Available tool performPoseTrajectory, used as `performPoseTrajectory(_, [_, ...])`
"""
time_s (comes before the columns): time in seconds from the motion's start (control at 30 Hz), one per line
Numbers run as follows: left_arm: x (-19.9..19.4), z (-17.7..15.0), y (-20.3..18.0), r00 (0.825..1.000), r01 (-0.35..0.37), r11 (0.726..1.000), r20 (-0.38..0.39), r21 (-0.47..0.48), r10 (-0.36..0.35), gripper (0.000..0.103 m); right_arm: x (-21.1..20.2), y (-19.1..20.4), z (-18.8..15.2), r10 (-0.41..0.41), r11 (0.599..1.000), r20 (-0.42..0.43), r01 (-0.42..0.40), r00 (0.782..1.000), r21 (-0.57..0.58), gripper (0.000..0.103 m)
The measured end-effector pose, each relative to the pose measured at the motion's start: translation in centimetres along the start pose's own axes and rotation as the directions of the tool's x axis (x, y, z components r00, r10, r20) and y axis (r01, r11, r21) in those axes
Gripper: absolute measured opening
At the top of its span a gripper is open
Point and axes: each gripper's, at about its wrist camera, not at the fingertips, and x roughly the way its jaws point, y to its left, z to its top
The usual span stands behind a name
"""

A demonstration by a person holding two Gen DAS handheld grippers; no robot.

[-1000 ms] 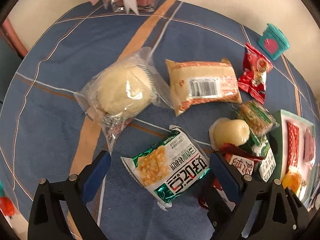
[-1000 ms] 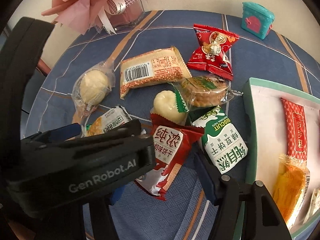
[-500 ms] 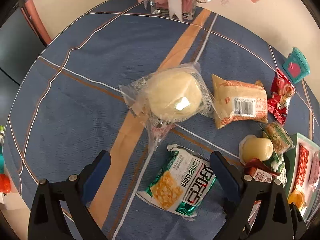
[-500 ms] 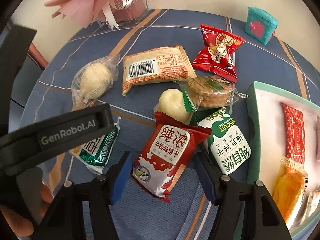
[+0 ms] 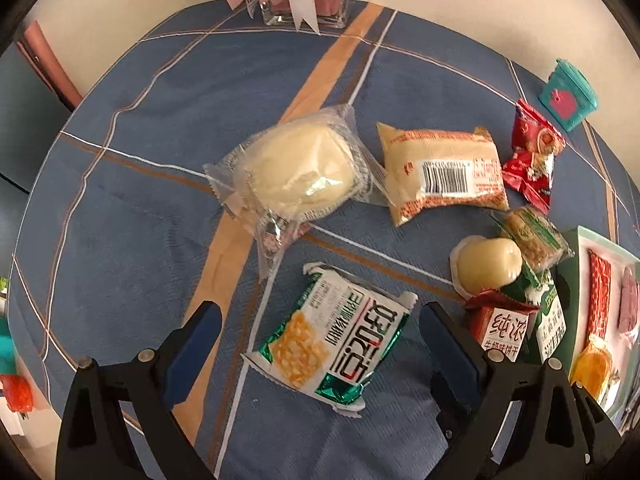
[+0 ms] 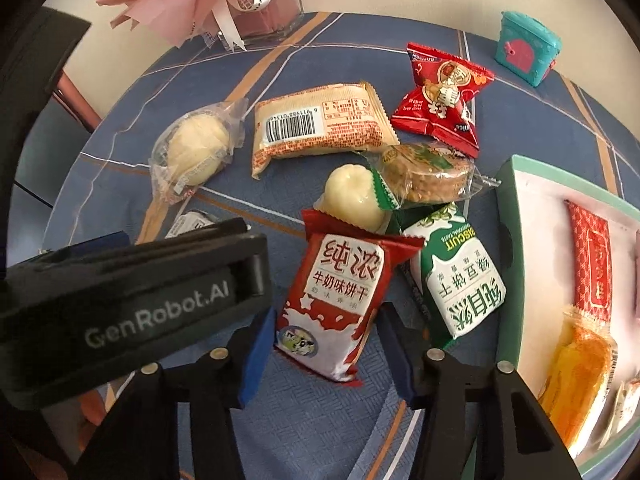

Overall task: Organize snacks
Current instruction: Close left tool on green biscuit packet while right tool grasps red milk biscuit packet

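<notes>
My left gripper [image 5: 320,332] is open, its blue pads either side of a green and white corn snack pack [image 5: 332,336] lying on the blue tablecloth. My right gripper [image 6: 326,350] is open around the lower end of a red and white milk biscuit pack [image 6: 332,300]. A green biscuit pack [image 6: 460,280] lies beside it. A green-rimmed tray [image 6: 508,208] at the right holds a red packet [image 6: 590,260] and an orange one [image 6: 580,372]. The left gripper's black body [image 6: 132,300] fills the lower left of the right wrist view.
On the cloth lie a wrapped white bun [image 5: 296,172], a beige barcode pack [image 5: 444,168], a red candy bag [image 6: 440,100], a round cake in clear wrap [image 6: 424,172] and a small pale bun [image 6: 352,196]. A glass vase with pink flowers [image 6: 264,12] and a teal box [image 6: 524,46] stand at the back.
My left gripper has come back down and right toward the corn snack pack, which now sits between its pads. My right gripper has closed in on the red milk biscuit pack.
</notes>
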Motion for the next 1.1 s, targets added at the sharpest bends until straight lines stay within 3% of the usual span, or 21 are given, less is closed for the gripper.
performPoseTrajectory(0.1, [0.5, -0.6, -0.3, 1.0, 0.015, 1.0, -0.013, -0.002, -0.015, 0.095, -0.3, -0.4, -0.2, 0.015, 1.0, -0.007, -0.015, 1.0, -0.001, 0.048])
performPoseTrajectory(0.23, [1.1, -1.3, -0.5, 0.999, 0.022, 1.0, -0.037, -0.005, -0.022, 0.076, -0.5, -0.9, -0.7, 0.013, 1.0, -0.019, -0.013, 1.0, -0.004, 0.046])
performPoseTrajectory(0.43, [1.6, -1.7, -0.6, 0.999, 0.032, 0.999, -0.037, -0.005, -0.032, 0.061, -0.4, -2.2, -1.0, 0.024, 1.0, -0.033, -0.024, 0.999, 0.009, 0.046])
performPoseTrajectory(0.97, [2.6, -1.5, -2.4, 1.0, -0.008, 1.0, -0.015, 0.011, 0.008, 0.058, 2.0, -0.2, -0.8, -0.067, 0.994, -0.008, 0.066, 0.998, -0.084, 0.045])
performPoseTrajectory(1.1, [2.3, -1.7, -1.8, 1.0, 0.003, 1.0, -0.015, 0.0, -0.003, 0.053, 1.7, -0.1, -0.9, -0.057, 0.995, -0.01, 0.056, 0.998, -0.085, 0.043])
